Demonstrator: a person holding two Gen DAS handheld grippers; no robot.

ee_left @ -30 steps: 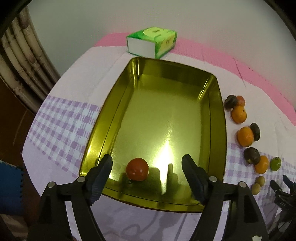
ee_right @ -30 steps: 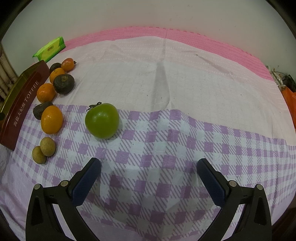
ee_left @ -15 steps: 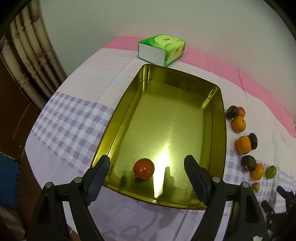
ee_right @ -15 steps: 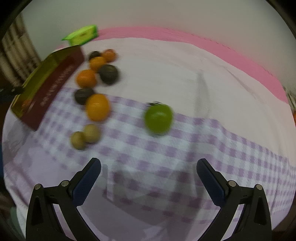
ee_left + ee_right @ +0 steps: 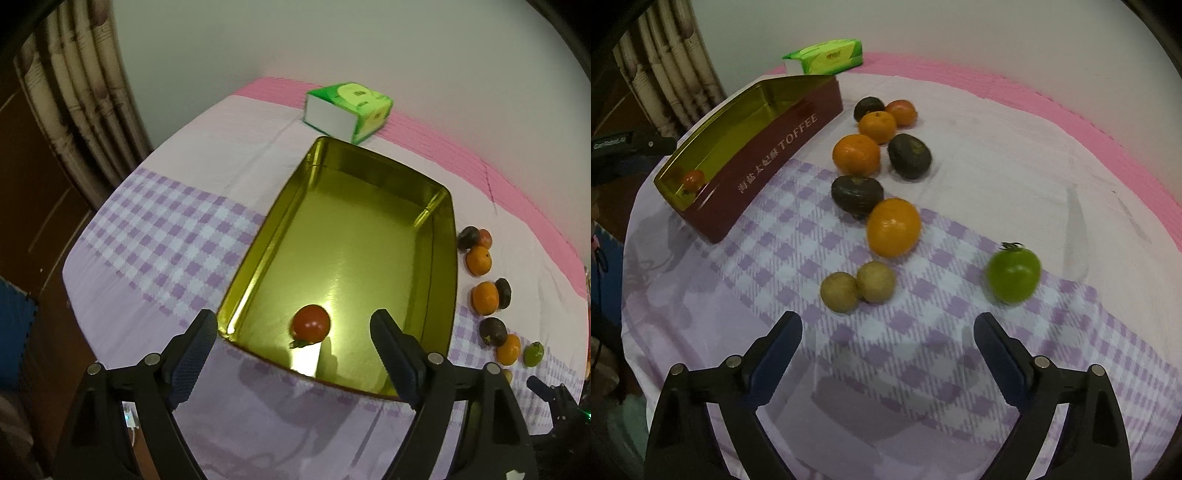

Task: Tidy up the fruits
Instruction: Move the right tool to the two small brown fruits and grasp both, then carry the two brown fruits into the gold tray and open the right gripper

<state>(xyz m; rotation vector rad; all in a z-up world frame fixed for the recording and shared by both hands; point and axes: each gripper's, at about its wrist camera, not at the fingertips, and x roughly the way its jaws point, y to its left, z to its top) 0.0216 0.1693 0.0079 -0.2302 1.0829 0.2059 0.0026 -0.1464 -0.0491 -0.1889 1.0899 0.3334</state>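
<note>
Only one red tomato [image 5: 311, 321] in gold tin [image 5: 451, 258] — left gripper [image 5: 293, 332] agape, right gripper [image 5: 888, 338] narrowing, empty.

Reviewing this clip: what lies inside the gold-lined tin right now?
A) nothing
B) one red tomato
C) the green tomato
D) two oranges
B: a single red tomato sits near one end of the tin; the oranges and the green tomato lie outside on the cloth.

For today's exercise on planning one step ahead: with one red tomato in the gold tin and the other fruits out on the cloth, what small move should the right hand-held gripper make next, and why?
Probably ease the right hand-held gripper, its jaws closing on nothing, forward over the two small round tan fruits: they lie nearest ahead, while the gold metal tin holds only the round red tomato.
</note>
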